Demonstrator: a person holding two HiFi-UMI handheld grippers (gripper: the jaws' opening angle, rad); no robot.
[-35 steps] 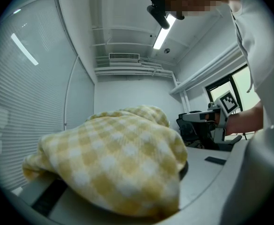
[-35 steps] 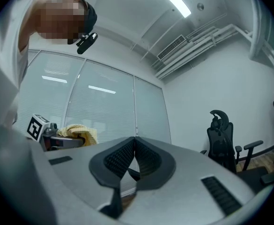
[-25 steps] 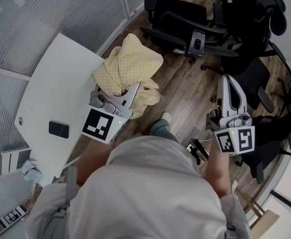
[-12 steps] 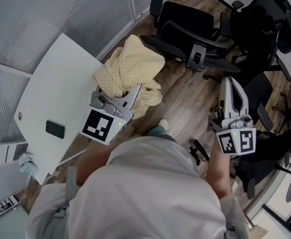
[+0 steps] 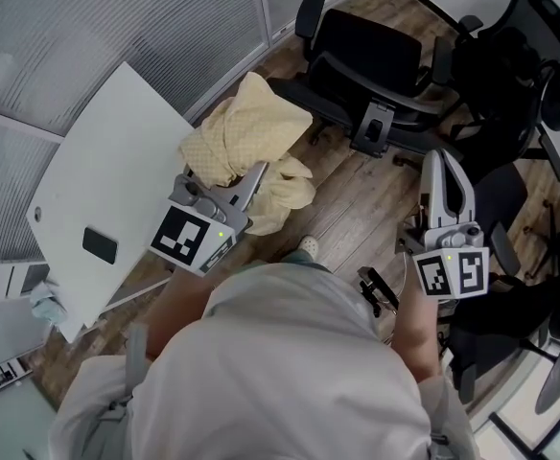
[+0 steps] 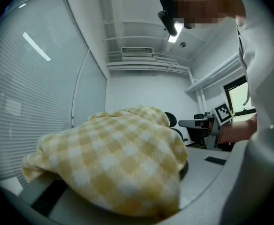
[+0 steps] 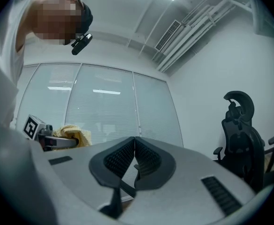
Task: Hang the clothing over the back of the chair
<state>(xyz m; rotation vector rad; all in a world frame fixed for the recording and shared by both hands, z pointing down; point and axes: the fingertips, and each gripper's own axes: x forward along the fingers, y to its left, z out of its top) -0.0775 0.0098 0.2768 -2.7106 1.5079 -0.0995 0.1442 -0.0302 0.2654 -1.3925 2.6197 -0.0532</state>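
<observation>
Several black office chairs [image 5: 366, 60] are ranged across the wooden floor [image 5: 357, 199], and a white table [image 5: 98, 161] is set at the left. A yellow checked garment [image 5: 246, 132] is carried in a bunch beside the table's corner, well apart from the nearest chair back. It is pinched in the nearly closed jaws of the left gripper [image 5: 258, 172] and droops over them. It is judged light, soft and limp, and apt to slump or slide. A hold near a collar or shoulder edge is advised, with a second edge taken by the right gripper [image 5: 441, 166], whose jaws are pressed together on nothing.
</observation>
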